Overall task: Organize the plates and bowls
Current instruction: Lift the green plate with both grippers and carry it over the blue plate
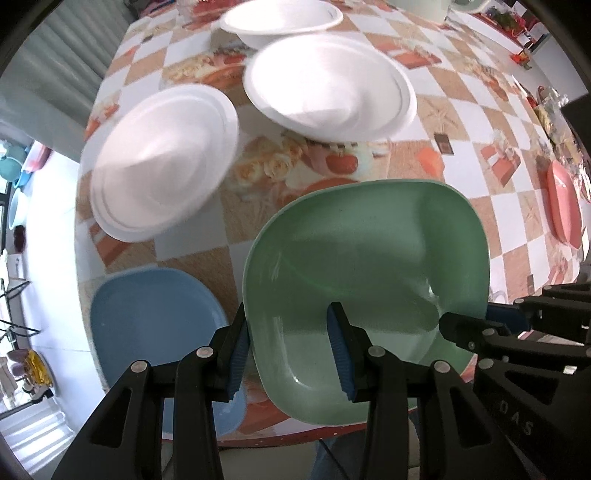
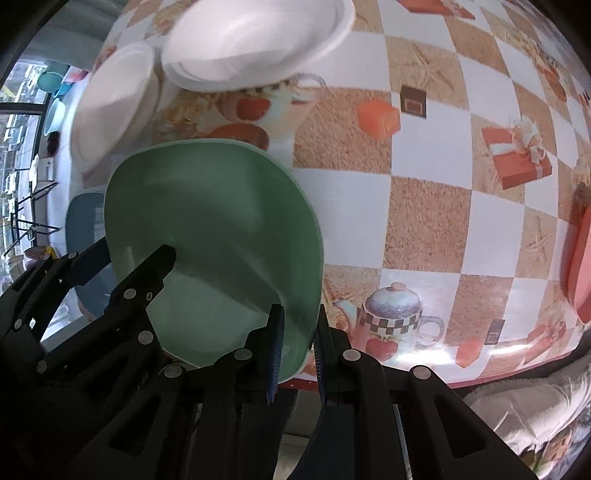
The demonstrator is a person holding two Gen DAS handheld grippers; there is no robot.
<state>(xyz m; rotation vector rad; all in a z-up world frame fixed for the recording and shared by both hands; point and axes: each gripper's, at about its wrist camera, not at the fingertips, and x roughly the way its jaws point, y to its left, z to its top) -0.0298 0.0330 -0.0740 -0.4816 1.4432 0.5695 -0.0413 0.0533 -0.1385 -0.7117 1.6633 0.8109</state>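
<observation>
A green square bowl (image 1: pixel 365 280) is held tilted above the table's near edge; it also shows in the right wrist view (image 2: pixel 210 236). My left gripper (image 1: pixel 288 350) straddles its left rim with a wide gap, one finger outside and one inside. My right gripper (image 2: pixel 299 350) is shut on the bowl's right rim, and its fingers show in the left wrist view (image 1: pixel 480 332). A blue plate (image 1: pixel 155 325) lies on the table just left of the bowl. Three white foam plates and bowls sit beyond: one (image 1: pixel 162 162), one (image 1: pixel 328 88) and one (image 1: pixel 280 18).
The table has a checkered cloth (image 2: pixel 424 221) printed with teapots and gift boxes. A pink plate (image 1: pixel 563 206) lies at the right side, also showing in the right wrist view (image 2: pixel 581 266). The table's near edge runs just below the grippers. Shelves with items stand far left.
</observation>
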